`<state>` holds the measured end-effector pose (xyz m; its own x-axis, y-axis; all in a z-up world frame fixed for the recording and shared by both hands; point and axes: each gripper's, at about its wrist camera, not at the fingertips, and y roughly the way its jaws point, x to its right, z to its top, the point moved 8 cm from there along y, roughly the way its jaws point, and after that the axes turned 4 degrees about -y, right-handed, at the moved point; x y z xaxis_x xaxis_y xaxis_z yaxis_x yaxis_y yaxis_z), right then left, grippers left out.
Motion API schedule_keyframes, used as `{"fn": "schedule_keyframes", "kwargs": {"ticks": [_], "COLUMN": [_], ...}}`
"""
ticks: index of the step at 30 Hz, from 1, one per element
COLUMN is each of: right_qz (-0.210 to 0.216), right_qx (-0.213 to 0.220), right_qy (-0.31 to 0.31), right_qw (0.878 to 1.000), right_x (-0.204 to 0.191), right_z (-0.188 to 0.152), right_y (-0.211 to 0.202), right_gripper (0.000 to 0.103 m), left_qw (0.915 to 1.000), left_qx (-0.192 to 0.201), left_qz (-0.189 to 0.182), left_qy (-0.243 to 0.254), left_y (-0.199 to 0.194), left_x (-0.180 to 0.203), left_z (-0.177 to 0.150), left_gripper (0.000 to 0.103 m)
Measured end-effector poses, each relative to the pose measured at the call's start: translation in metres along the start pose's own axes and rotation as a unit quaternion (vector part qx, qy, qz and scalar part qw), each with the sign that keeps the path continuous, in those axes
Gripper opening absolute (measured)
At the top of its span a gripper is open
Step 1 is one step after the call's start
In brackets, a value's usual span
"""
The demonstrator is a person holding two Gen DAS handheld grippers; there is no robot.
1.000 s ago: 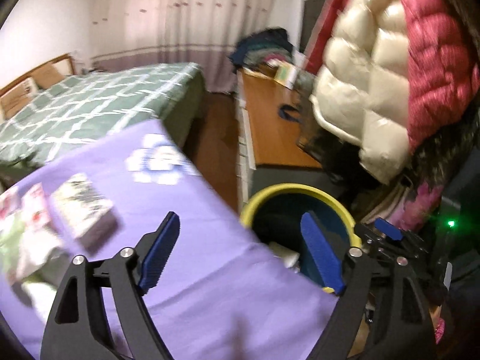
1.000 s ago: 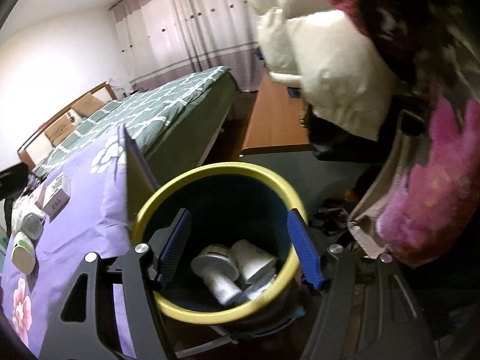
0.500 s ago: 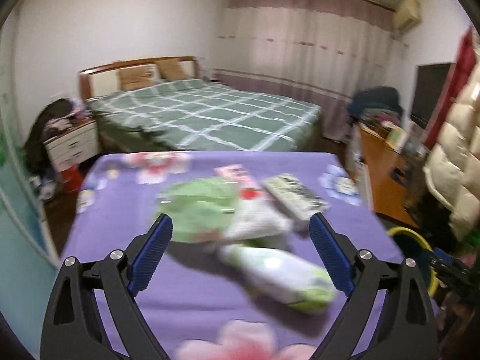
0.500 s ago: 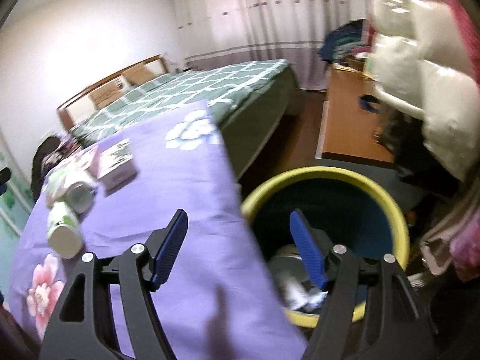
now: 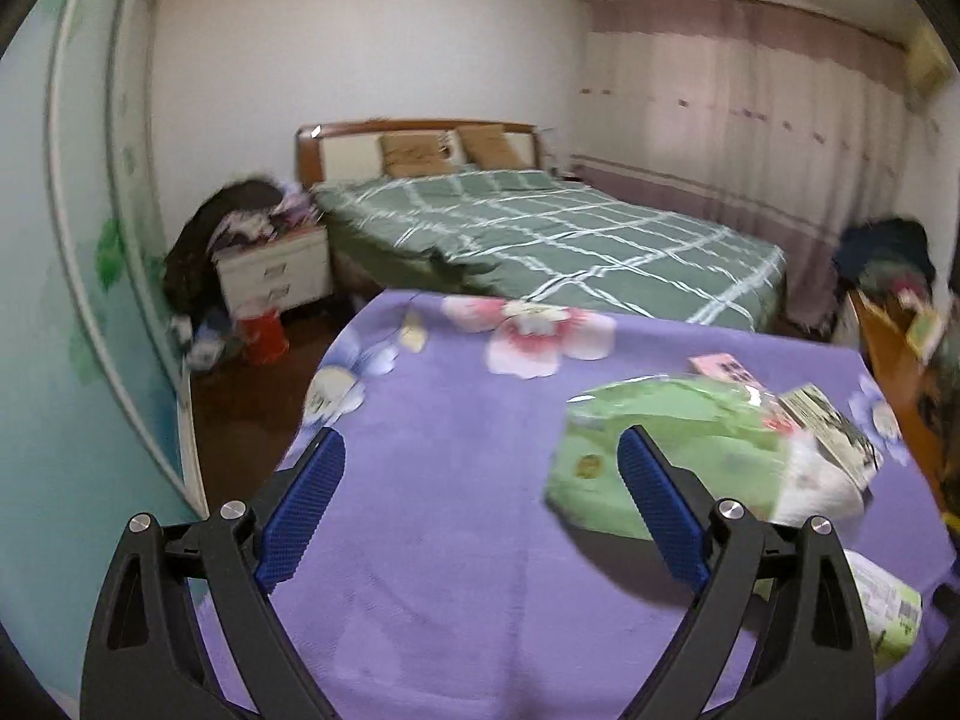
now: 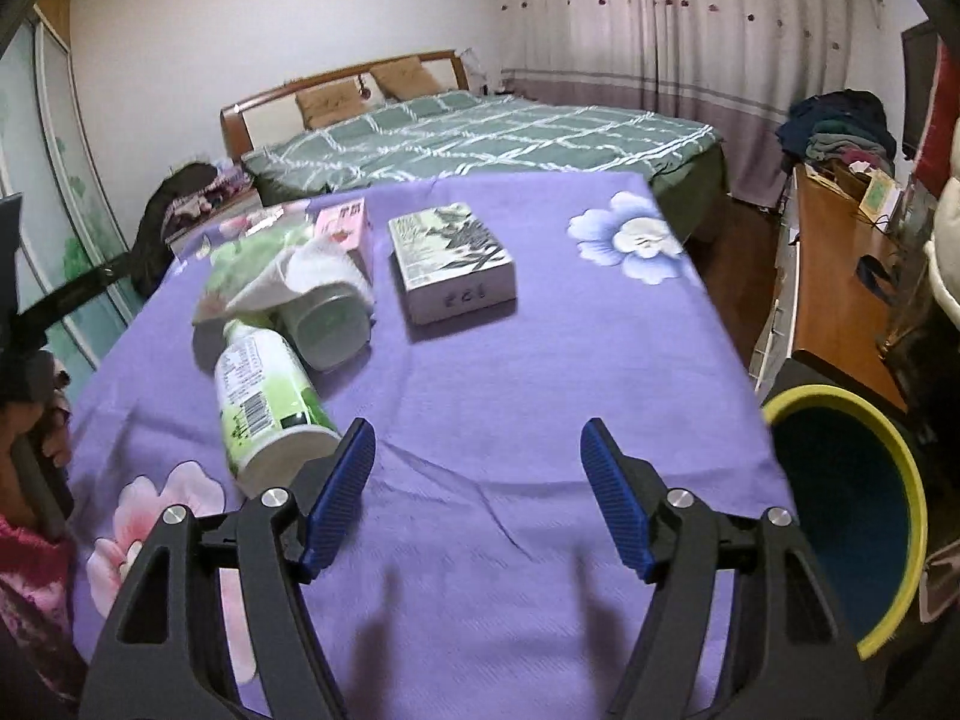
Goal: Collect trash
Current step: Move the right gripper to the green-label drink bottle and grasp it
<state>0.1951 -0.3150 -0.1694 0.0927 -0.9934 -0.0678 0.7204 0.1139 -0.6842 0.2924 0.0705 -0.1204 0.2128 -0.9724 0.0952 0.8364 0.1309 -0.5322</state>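
- Two grippers hang over a table draped in a purple flowered cloth (image 6: pixel 540 372), each with its blue-padded jaws apart and nothing between them.
- The left gripper (image 5: pixel 480 498) has its jaws spread wide over bare cloth; they opened further within the last second, then held steady, with nothing caught in them.
- The right gripper (image 6: pixel 477 492) has its jaws moderately apart above an empty stretch of cloth at the near edge of the table.
- The trash lies in a loose cluster on the far left part of the table in the right wrist view.
- A green and white bottle (image 6: pixel 267 402) lies on its side, its base just beside the right gripper's left finger (image 6: pixel 339 495).
- A crumpled green plastic bag (image 5: pixel 672 450) sits behind the bottle, touching a white cup (image 6: pixel 324 318) that lies tipped over.
- A pink packet (image 6: pixel 342 225) rests just beyond the bag.
- A box with a leafy print (image 6: pixel 450 261) lies flat, near the cluster yet apart from it.
- A bin with a yellow rim (image 6: pixel 894 480) and dark blue inside stands on the floor just off the table's right edge.
- Beyond the table stands a bed with a green checked cover (image 5: pixel 540 228).
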Motion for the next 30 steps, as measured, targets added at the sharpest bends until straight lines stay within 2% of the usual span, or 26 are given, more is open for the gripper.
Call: {"fn": "schedule_keyframes", "kwargs": {"ticks": [3,7,14,17,20,25,27,30], "right_qz": [0.0,0.011,0.061,0.045,0.067,0.106,0.109,0.096], "right_qx": [-0.017,-0.028,-0.039,-0.024,0.0,0.028,0.023,-0.008], "right_qy": [-0.003,-0.019,-0.05,-0.034,-0.013,-0.044,-0.056,-0.067], "right_qw": [1.0,0.999,0.996,0.998,0.998,0.993,0.992,0.993], "right_x": [-0.007,-0.024,-0.062,-0.059,-0.063,-0.103,-0.116,-0.129], "right_z": [0.0,-0.007,-0.016,-0.012,-0.008,-0.004,-0.005,-0.013], "right_y": [0.015,0.02,0.017,0.008,-0.01,-0.025,-0.02,0.0], "right_gripper": [0.068,0.068,0.068,0.068,0.068,0.078,0.08,0.081], "left_qw": [0.9995,0.9986,0.9958,0.9951,0.9951,0.9961,0.9961,0.9962], "left_qx": [-0.009,0.012,0.026,0.022,0.019,0.013,0.015,0.012], "left_qz": [0.006,0.027,0.051,0.052,0.05,0.046,0.047,0.046], "left_qy": [-0.03,-0.044,-0.071,-0.082,-0.084,-0.074,-0.073,-0.073], "left_y": [0.005,-0.002,-0.008,-0.008,-0.009,-0.008,-0.008,-0.008], "left_x": [-0.017,-0.029,-0.05,-0.054,-0.054,-0.048,-0.048,-0.047], "left_z": [-0.002,0.003,0.008,0.006,0.004,0.003,0.002,0.002], "left_gripper": [0.091,0.092,0.093,0.093,0.093,0.093,0.093,0.093]}}
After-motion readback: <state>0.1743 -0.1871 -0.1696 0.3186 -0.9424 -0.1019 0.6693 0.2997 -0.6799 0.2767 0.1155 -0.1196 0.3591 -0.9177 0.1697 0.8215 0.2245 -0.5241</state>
